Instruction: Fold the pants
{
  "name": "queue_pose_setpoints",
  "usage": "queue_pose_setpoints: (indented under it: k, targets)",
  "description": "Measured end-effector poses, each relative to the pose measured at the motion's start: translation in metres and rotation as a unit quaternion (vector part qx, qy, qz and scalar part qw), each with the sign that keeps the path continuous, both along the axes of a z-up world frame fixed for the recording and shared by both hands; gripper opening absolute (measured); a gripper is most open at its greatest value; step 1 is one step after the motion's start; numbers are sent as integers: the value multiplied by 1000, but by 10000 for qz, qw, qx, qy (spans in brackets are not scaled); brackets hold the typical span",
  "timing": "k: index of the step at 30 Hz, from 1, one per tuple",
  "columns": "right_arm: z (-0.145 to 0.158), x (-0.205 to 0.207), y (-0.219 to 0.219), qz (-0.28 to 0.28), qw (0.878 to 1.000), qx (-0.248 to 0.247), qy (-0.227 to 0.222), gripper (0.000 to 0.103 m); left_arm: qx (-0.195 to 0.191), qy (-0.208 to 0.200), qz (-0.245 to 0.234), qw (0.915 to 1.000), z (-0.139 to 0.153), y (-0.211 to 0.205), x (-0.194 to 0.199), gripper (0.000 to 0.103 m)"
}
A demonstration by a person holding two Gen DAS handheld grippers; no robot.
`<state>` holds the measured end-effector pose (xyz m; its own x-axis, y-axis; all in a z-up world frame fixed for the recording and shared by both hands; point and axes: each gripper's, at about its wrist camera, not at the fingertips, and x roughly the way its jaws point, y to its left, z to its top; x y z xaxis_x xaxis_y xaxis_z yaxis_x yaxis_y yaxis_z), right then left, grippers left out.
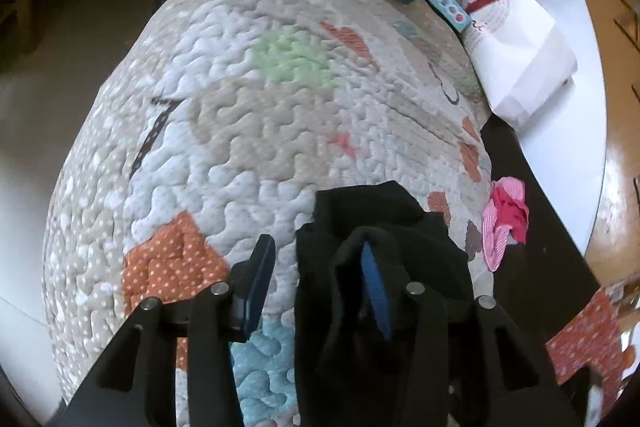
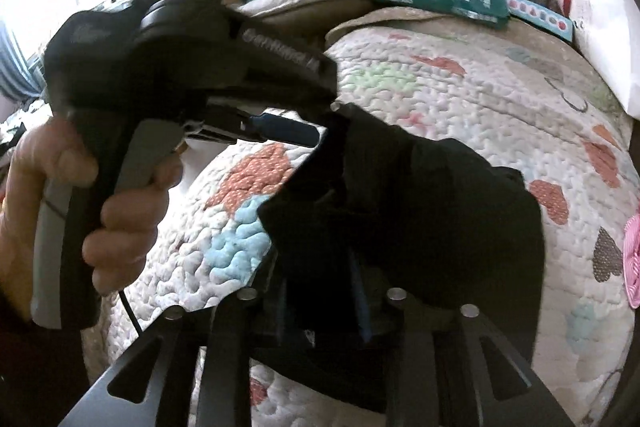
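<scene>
Black fabric pants [image 1: 384, 227] are draped over the left claw [image 1: 316, 275], jaws apart; right claw [image 2: 324, 311] unclear under cloth.

right gripper [image 2: 324, 311] jaws: buried in pants [image 2: 420, 211] | grip: unclear

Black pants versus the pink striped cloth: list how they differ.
The black pants are plain and dark; the pink striped cloth is pink-and-white with a red patch. The pants hang over one finger of the left tongs; the cloth lies untouched at the edge of the quilt. Both are crumpled fabric.
</scene>
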<state>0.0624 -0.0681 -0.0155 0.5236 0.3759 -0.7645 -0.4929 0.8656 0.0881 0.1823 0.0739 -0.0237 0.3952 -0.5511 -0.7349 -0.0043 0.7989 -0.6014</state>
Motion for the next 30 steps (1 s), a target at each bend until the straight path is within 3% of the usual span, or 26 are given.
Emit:
queue_pose_setpoints:
  k: [1, 4, 8, 12, 18, 22, 25, 28, 30]
  targets:
    - [-2, -3, 3, 86, 10000, 27, -13, 56, -56, 31, 24, 10000, -1, 2, -1, 43]
    - [-6, -18, 14, 354, 9994, 14, -43, 72, 31, -27, 16, 10000, 5, 0, -5, 43]
    - [0, -39, 19, 635, 9977, -153, -171, 74, 369, -201, -66, 9991, 20, -1, -11, 47]
    - [9, -55, 1, 535, 9985, -86, -126, 74, 693, -226, 77, 9973, 32, 12, -16, 51]
    - [26, -47, -56, -180, 9990, 391, 85, 74, 129, -139, 853, 9962, 26, 46, -18, 51]
    - [40, -32, -96, -880, 9919, 898, 153, 74, 59, -502, 680, 9964, 36, 19, -26, 52]
    - [44, -23, -114, -1262, 9856, 1109, 199, 74, 681, -763, 360, 9941, 42, -16, -28, 52]
    - [39, -16, -119, -1440, 9833, 1081, 256, 74, 1890, -788, 265, 9784, 30, -45, -23, 52]
    - [31, -12, -118, -1482, 9829, 1032, 354, 74, 2468, -713, 238, 9662, 15, -52, -18, 52]
